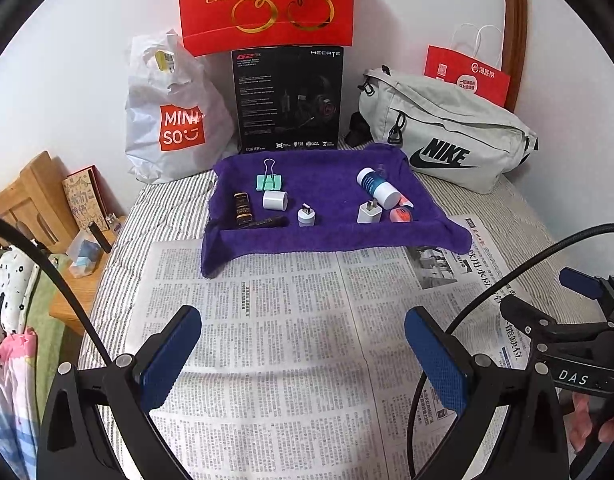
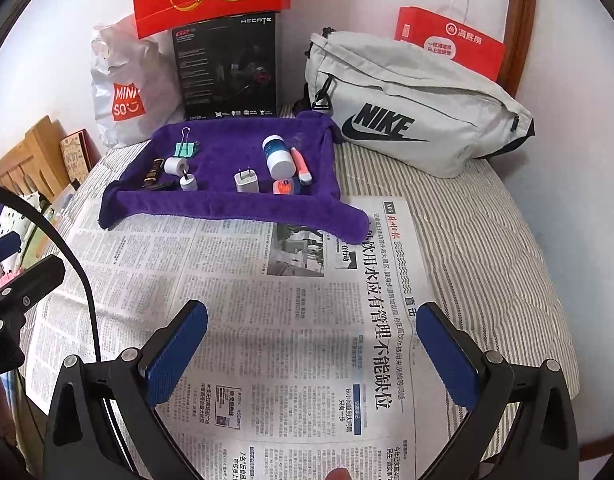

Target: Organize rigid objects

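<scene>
Purple towel (image 1: 331, 236) is where all the small hard things lie: a green binder clip (image 1: 270, 181), a white cylinder (image 1: 274, 200), a dark little bottle (image 1: 241, 208) and a round white plug (image 1: 306, 216) on its left half; a white charger (image 1: 369, 212), a white-and-blue bottle (image 1: 377, 187), a pink tube (image 2: 301, 167) and an orange roll (image 1: 402, 215) bunched on its right half. They sit in two loose groups, some touching, none in tidy rows.

I judge that both tools are between picks: my left gripper (image 1: 303, 354) hangs over the newspaper (image 1: 267, 340) with its blue pads spread wide and nothing between them, and my right gripper (image 2: 311, 354) does the same, level with it and just to its right. Whether the items are being gathered onto the towel or are waiting there to be sorted elsewhere, I cannot settle from this. Any pick would call for a forward reach past the paper and a careful close, since the plugs and bottles are small and could roll. Both tools point forward and slightly down, well short of the towel.
</scene>
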Demonstrator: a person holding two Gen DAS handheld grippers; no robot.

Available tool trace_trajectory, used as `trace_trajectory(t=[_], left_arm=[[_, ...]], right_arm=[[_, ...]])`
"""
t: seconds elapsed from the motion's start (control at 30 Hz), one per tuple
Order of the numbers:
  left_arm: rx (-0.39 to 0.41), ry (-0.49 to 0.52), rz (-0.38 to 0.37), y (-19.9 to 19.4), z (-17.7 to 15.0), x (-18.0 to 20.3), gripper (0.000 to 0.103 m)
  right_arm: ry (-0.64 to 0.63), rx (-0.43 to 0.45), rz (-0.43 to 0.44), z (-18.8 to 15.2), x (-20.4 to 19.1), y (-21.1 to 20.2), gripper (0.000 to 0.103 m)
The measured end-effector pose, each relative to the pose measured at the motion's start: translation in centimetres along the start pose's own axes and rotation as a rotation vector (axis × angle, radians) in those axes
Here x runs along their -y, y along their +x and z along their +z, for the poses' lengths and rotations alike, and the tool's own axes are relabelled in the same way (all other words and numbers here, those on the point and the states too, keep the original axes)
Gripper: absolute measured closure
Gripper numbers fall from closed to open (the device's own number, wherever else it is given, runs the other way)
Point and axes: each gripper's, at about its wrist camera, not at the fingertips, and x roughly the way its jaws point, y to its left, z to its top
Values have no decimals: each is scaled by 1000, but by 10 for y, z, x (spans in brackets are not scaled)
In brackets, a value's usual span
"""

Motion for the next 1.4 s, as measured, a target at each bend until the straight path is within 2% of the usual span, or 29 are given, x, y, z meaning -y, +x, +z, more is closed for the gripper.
trace_trajectory(t=[1.4], left_arm=[[-12,-2,-14,-3,-3,-2,0]], right_arm=[[6,17,-18,-3,1,-11,0]])
